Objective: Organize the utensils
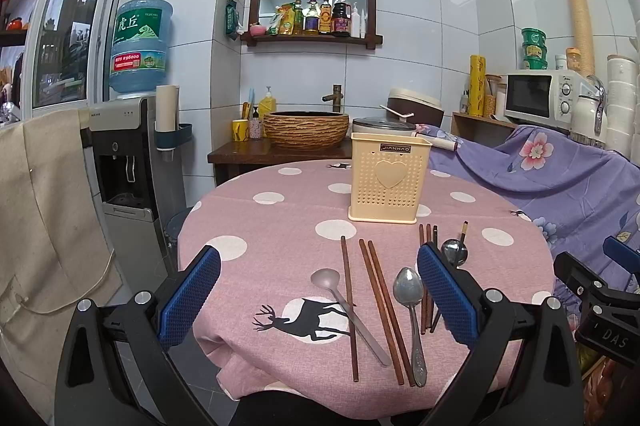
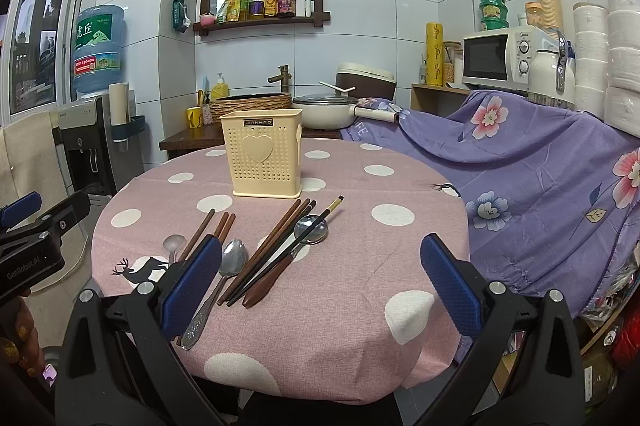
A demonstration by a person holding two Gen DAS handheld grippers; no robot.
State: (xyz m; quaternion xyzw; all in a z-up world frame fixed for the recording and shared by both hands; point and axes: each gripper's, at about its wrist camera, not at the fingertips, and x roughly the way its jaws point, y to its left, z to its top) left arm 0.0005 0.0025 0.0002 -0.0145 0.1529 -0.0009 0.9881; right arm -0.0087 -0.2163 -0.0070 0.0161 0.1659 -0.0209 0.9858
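White glossy tiles (image 1: 408,38) are seen covering the walls. A dark wooden shelf (image 1: 314,40) with bottles is mounted at 12 o'clock, above a woven basin (image 1: 306,130). A water dispenser (image 1: 120,162) is placed at 9 o'clock, beside a window (image 1: 68,34). A microwave (image 1: 538,96) is set at 2 o'clock.

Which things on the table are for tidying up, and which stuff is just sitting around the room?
For the job:
- chopsticks
- spoons
- ladle
- utensil holder

Just lying about:
- microwave
- water bottle
- pot
- sauce bottles
- purple flowered cloth

Both grippers, left gripper and right gripper, are open and empty.
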